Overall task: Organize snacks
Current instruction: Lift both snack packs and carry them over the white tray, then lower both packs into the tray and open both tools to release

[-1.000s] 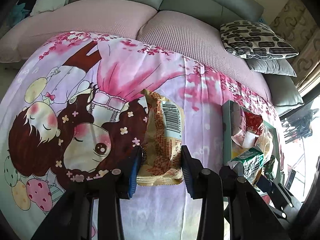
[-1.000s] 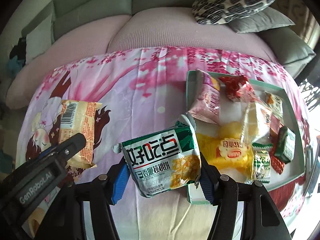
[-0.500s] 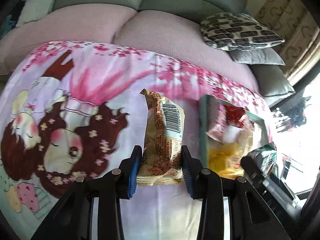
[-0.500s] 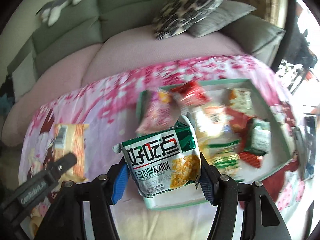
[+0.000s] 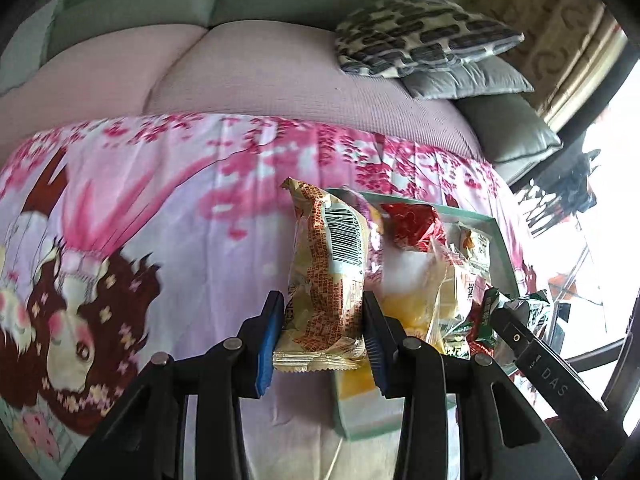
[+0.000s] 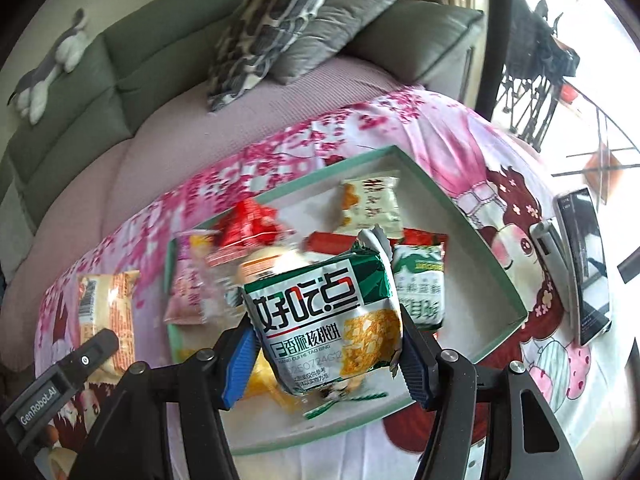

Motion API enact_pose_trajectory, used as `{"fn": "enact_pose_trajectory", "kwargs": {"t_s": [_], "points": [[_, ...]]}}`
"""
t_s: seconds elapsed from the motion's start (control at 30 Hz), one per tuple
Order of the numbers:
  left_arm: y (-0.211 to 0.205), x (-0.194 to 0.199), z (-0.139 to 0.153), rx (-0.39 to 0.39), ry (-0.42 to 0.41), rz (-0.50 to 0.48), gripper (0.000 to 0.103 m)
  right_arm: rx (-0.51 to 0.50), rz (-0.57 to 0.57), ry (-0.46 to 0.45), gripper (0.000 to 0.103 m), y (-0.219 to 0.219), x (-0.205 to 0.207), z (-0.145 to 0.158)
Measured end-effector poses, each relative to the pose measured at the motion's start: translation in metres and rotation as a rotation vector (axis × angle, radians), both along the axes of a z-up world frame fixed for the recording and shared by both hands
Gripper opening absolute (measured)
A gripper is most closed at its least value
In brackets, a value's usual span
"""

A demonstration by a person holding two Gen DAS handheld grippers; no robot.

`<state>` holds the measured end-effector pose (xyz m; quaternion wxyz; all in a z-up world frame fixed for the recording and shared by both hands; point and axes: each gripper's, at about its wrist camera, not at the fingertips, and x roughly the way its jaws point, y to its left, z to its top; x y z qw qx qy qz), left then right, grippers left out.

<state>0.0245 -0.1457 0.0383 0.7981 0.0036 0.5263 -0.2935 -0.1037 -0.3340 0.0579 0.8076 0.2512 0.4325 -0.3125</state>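
My left gripper (image 5: 322, 334) is shut on a yellow-and-orange snack packet (image 5: 326, 276) with a barcode, held above the left edge of the green tray (image 5: 502, 248). The same packet (image 6: 106, 312) shows at the left of the right wrist view, with the left gripper's body below it. My right gripper (image 6: 326, 354) is shut on a green-and-white walnut-biscuit packet (image 6: 326, 320), held over the green tray (image 6: 468, 220). The tray holds several snack packets: red (image 6: 250, 222), pink (image 6: 188, 292), a white-and-yellow one (image 6: 370, 204), a green one (image 6: 420, 292).
The tray lies on a pink cartoon-print cloth (image 5: 160, 208) spread over a sofa seat. Patterned and grey cushions (image 5: 424, 36) lean at the back right. A phone (image 6: 586, 264) on a stand sits right of the tray. A plush toy (image 6: 52, 64) lies on the sofa back.
Both grippers have moved to the right with their packets, and both have rolled. The left packet now hangs at the tray's left edge; the right packet hangs over the tray's middle.
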Motion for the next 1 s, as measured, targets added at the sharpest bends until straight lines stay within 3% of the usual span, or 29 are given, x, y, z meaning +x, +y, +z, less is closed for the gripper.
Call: {"fn": "enact_pose_trajectory", "kwargs": {"t_s": [0.47, 1.0], "points": [[-0.059, 0.005, -0.017, -0.021, 0.018, -0.109, 0.04, 0.053, -0.087, 0.006, 0.065, -0.029, -0.009, -0.022], [-0.069, 0.004, -0.034, -0.006, 0.064, -0.125, 0.041, 0.043, -0.072, 0.034, 0.066, -0.025, -0.003, -0.027]]}}
